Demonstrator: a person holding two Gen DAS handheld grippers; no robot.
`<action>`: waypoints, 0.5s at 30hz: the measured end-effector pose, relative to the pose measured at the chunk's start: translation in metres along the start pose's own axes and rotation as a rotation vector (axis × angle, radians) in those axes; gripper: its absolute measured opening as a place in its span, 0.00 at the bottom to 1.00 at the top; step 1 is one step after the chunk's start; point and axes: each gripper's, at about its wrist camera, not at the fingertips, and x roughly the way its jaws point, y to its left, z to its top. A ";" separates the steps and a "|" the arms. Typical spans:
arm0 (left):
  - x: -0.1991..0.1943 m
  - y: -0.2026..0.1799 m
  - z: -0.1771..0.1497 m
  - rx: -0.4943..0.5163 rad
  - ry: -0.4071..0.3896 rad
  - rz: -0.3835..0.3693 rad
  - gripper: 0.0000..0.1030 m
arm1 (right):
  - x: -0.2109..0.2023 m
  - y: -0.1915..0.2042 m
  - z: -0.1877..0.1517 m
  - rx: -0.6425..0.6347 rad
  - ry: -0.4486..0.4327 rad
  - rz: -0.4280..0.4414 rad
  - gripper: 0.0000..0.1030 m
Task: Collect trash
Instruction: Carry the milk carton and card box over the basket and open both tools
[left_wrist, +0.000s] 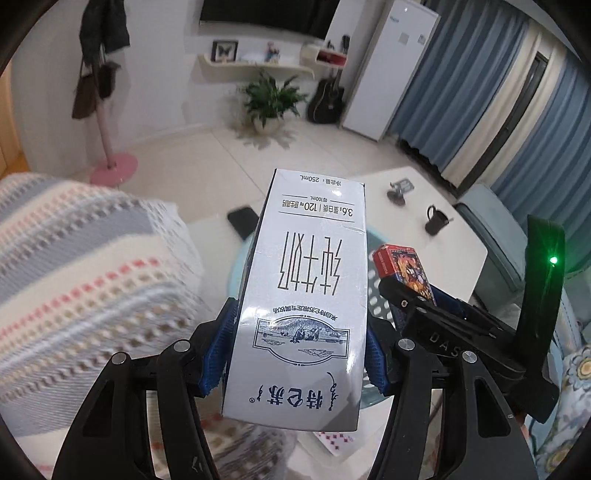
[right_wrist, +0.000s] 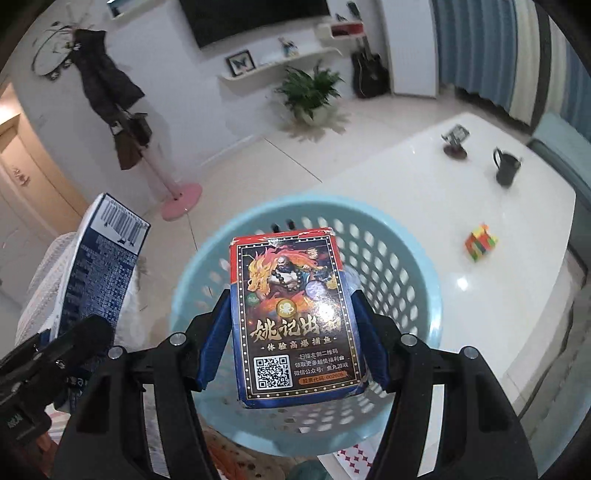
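Note:
My left gripper (left_wrist: 299, 354) is shut on a white and blue milk carton (left_wrist: 306, 295), held upside down in the air. The carton also shows at the left of the right wrist view (right_wrist: 99, 266). My right gripper (right_wrist: 293, 343) is shut on a red and blue card box (right_wrist: 291, 317) and holds it above a light blue perforated basket (right_wrist: 406, 251). The right gripper and its card box (left_wrist: 402, 269) show to the right of the carton in the left wrist view, over the basket (left_wrist: 236, 273).
The white table (right_wrist: 424, 177) holds a black mug (right_wrist: 506, 166), a colour cube (right_wrist: 480, 245), a small stand (right_wrist: 456, 142) and a black phone (left_wrist: 242, 221). A striped knit cushion (left_wrist: 74, 277) lies left. A blue chair (left_wrist: 491, 221) stands right. Coat stand (right_wrist: 166, 177) and plant (right_wrist: 310, 92) behind.

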 end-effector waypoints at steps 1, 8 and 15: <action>0.007 -0.001 -0.002 0.003 0.012 -0.006 0.57 | 0.004 -0.006 -0.002 0.013 0.010 -0.005 0.59; 0.015 -0.011 -0.002 0.027 0.015 -0.023 0.68 | 0.011 -0.030 -0.005 0.081 0.044 -0.010 0.64; 0.006 -0.014 -0.006 0.030 -0.007 -0.032 0.72 | 0.005 -0.034 -0.004 0.088 0.030 0.002 0.68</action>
